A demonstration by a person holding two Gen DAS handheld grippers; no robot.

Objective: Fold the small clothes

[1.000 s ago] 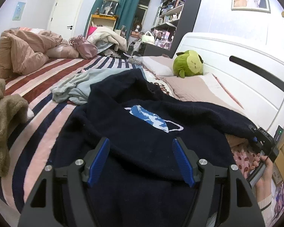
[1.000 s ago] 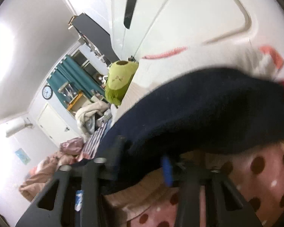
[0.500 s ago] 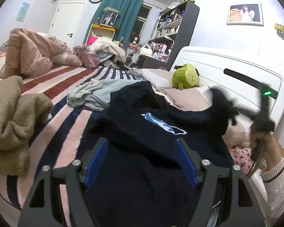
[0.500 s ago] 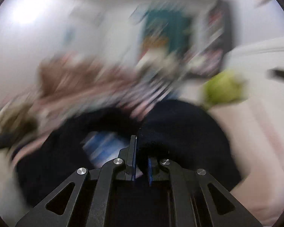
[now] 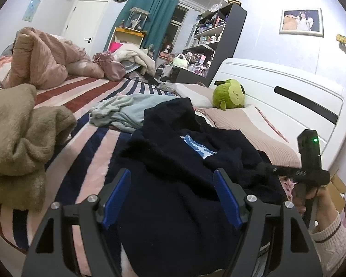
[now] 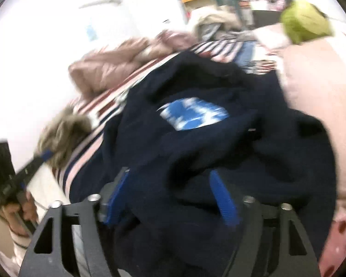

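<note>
Bed (image 5: 85, 97): striped cover, serving as the folding surface. Navy sweater (image 5: 173, 196): rumpled in the near middle, blue print (image 5: 197, 147) facing up, one side thrown inward, probably a first fold. Tan fleece (image 5: 18, 138): heaped near left, likely awaiting its turn. Grey garment (image 5: 124, 110): bunched beyond the sweater. Green plush toy (image 5: 229, 94): far right, by the headboard. Left gripper (image 5: 171, 196): fingers wide, holding nothing, above the sweater. Right gripper (image 6: 170, 198): fingers wide over the sweater; blurred, no grip visible.

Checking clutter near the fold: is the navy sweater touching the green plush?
Apart. The left wrist view shows a pale pink pillow between the navy sweater and the green plush.
</note>
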